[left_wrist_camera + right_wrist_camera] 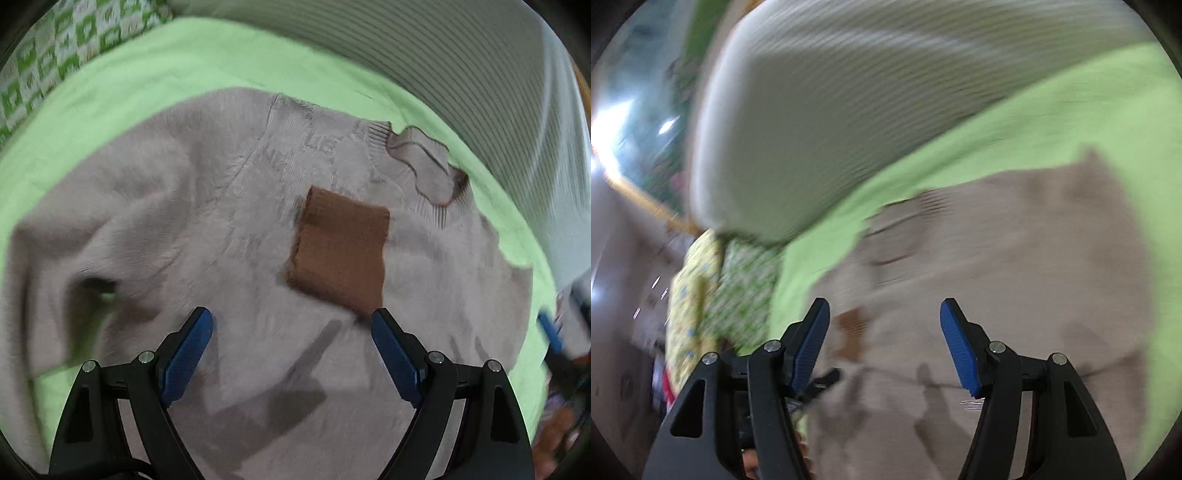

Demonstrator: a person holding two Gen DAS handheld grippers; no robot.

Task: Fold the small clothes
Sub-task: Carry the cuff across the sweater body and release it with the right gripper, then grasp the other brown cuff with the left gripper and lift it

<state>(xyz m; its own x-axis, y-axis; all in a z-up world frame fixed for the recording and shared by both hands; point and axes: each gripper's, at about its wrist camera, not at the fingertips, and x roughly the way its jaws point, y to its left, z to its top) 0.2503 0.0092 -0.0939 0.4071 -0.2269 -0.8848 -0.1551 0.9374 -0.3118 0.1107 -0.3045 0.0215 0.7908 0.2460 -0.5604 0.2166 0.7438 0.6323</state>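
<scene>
While both jaws stand spread and empty, the left gripper (291, 325) hovers over the beige sweater (184, 221) on the green sheet (184, 55); approach the hem at 6 o'clock with the right gripper (884, 317), avoiding the brown patch (341, 247).

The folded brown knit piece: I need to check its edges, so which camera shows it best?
The left wrist view: the folded brown knit piece lies sharp and whole on the beige sweater. The right wrist view gives only a blurred brown patch.

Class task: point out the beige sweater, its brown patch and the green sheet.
beige sweater (177, 206): left wrist view, chest fabric.
brown patch (340, 247): left wrist view, its middle.
green sheet (184, 62): left wrist view, bare part above sweater.
</scene>
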